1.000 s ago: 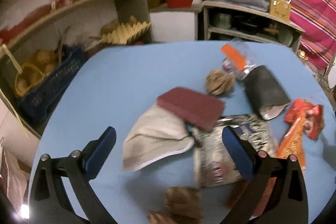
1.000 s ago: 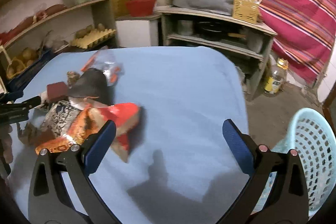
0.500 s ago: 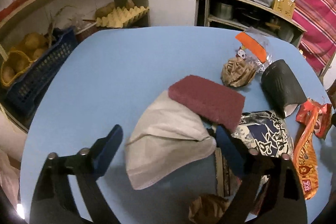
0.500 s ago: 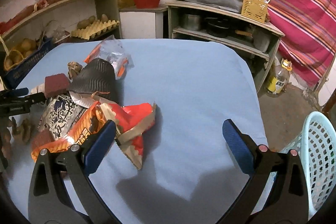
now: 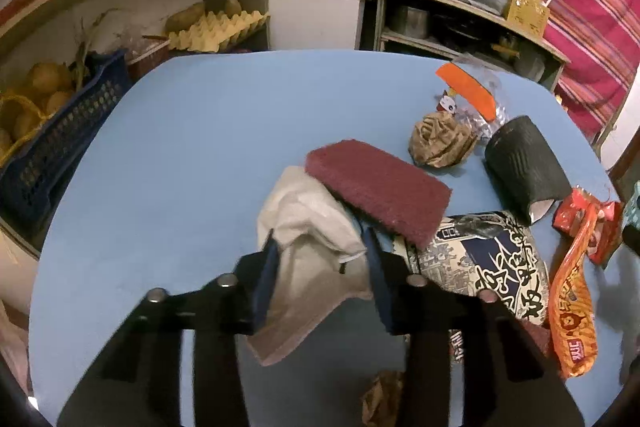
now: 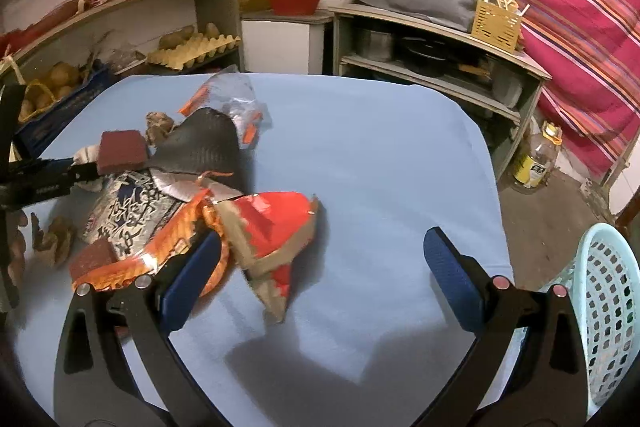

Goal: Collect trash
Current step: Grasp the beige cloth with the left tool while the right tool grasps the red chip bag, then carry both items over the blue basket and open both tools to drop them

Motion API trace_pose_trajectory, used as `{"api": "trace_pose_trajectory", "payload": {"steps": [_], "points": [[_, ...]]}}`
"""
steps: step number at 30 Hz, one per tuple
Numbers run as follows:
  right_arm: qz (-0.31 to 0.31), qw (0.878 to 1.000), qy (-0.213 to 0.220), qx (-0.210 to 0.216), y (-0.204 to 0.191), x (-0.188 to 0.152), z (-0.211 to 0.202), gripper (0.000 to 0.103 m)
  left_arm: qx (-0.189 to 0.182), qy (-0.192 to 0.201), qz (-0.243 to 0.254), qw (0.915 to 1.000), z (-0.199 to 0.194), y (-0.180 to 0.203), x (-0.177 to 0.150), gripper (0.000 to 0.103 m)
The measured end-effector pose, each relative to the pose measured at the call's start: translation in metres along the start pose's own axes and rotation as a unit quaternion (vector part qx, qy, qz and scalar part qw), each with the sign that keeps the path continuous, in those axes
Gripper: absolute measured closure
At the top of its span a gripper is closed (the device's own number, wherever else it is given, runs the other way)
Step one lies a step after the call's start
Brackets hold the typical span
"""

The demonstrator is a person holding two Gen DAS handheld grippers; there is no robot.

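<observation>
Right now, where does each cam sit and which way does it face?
Left wrist: on the left gripper, angled down at the blue table; its jaws have just been closing around the beige crumpled cloth.
Right wrist: on the right gripper, jaws open, above the torn orange wrapper; pale blue basket at right.
Shared: maroon sponge block, black ribbed cup sleeve.

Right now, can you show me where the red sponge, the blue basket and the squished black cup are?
red sponge (image 5: pixel 380 193), left wrist view, middle of its top face.
blue basket (image 6: pixel 604 311), right wrist view, its holed side wall.
squished black cup (image 5: pixel 524 167), left wrist view, middle of its ribbed side.
</observation>
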State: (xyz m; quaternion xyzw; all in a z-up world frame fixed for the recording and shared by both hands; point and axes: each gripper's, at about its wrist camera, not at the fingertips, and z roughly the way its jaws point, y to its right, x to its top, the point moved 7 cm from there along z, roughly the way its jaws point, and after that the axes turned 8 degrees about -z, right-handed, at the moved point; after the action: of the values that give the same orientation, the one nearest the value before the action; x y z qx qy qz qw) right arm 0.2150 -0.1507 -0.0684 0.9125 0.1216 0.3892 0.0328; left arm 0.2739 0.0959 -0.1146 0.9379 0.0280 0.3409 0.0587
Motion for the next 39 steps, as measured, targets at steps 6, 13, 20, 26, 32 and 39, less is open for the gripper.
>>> {"api": "trace_pose_trajectory", "payload": {"steps": [6,13,20,26,32,39], "points": [[-0.009,1.000,-0.006,-0.010,-0.007,-0.001,0.005,0.005,0.005,0.013,-0.027,0.9995,-0.012,-0.014,0.004,0.070],[-0.003,0.999,-0.031,0.019,-0.015,-0.003,0.025,0.041,0.007,0.036,-0.019,0.9991,-0.030,-0.007,0.008,0.070],[-0.010,0.999,-0.019,0.042,-0.020,0.000,0.019,0.073,-0.007,0.061,-0.007,0.9981,-0.051,0.014,0.013,0.070],[0.007,1.000,0.013,0.026,0.011,0.005,-0.012,0.073,-0.018,0.075,0.001,0.9970,-0.069,0.044,0.012,0.070],[0.036,0.999,0.032,0.019,0.055,0.002,-0.040,0.073,-0.026,0.094,0.023,0.9950,-0.085,0.092,0.012,0.070],[0.061,0.997,0.054,-0.002,0.110,-0.009,-0.071,0.073,-0.056,0.109,0.053,0.9910,-0.103,0.168,0.009,0.070]]}}
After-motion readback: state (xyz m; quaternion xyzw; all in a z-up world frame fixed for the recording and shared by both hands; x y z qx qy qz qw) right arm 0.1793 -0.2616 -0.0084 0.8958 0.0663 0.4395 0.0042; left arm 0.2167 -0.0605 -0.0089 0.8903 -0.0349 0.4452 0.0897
